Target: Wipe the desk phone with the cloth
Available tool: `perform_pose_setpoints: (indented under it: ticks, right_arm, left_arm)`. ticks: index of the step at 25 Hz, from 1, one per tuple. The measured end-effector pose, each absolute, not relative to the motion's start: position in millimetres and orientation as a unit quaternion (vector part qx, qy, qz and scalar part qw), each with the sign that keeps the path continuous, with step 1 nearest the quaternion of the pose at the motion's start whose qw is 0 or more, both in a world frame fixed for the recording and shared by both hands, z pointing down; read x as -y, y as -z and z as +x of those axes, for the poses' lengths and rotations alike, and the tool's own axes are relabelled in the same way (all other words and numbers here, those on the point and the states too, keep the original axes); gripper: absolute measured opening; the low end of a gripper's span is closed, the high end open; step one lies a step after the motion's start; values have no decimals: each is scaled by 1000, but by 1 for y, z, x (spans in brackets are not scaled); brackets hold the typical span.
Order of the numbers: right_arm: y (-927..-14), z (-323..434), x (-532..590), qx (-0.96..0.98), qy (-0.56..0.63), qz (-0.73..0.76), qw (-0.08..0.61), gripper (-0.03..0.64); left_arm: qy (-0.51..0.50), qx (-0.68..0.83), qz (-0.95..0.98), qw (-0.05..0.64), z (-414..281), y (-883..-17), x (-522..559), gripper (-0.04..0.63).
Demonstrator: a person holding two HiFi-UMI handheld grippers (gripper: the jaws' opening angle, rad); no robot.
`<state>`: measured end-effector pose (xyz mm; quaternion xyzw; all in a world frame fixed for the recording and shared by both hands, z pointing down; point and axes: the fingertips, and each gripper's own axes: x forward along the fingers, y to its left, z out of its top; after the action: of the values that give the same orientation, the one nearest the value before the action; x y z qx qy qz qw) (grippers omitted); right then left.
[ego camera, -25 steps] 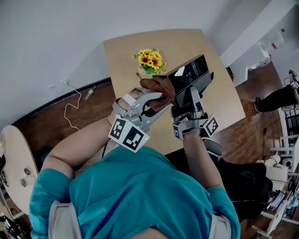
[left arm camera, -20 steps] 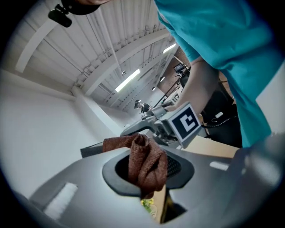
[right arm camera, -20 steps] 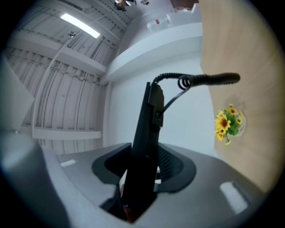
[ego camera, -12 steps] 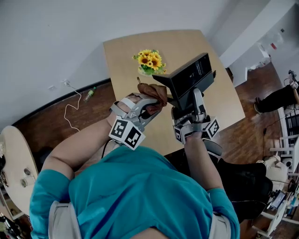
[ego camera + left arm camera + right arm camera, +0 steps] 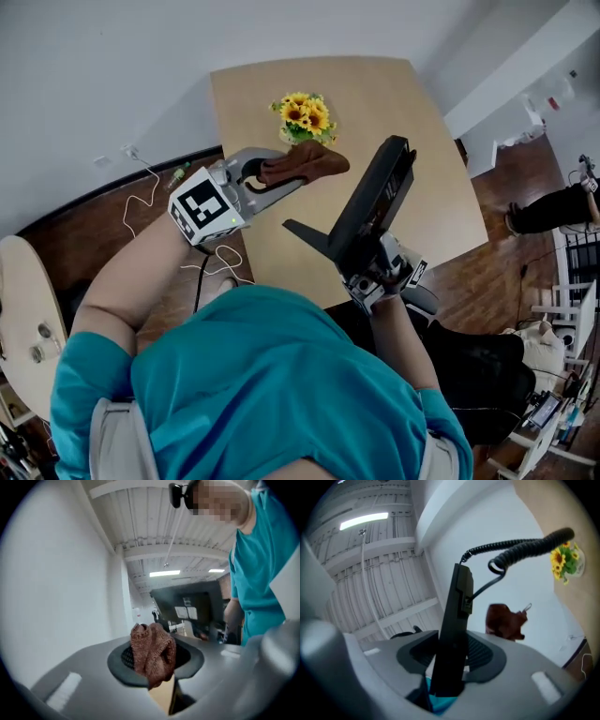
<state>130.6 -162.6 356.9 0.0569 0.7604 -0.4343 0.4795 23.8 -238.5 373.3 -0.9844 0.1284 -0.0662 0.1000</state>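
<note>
My right gripper is shut on the black desk phone, which it holds off the table and tipped up on its edge. In the right gripper view the phone's thin edge stands clamped between the jaws, and its coiled cord loops off to the right. A little to the phone's left, apart from it, hangs the crumpled brown cloth, on which my left gripper is shut. The left gripper view has the cloth bunched between the jaws, with the phone beyond it.
A small pot of sunflowers stands on the light wooden table just beyond the cloth. A white cable lies on the dark floor at left, near a round chair. A person's leg shows at the far right.
The left gripper has swung left, away from the phone, rolling over with the cloth. The right gripper has tipped the phone from nearly flat up onto its edge.
</note>
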Motion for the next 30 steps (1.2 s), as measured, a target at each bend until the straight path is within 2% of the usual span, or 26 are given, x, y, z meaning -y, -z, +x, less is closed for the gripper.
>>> perform_pose_setpoints:
  ticks: [8,16,20,25,30]
  right_arm:
    - [-388,82,147,-765,483,63,422,173]
    - [-403,128,173,-749,471,0,465,173]
    - [-409,144,176,-749,463,-22,473,173]
    - [-417,145,185,-763,463,-51,448,173]
    - [-414,163,192,-755,452,-75,469,173]
  left_arm:
    - [6,-86,-995,58,52,-340,244,92]
    - [52,19,-991,122,61,-365,186,92]
    - [80,47,-990,105,48,-368,175,92]
    - [84,72,-992,68,41,-372,167,92]
    - [95,80,-988,91,50,-396,180,92]
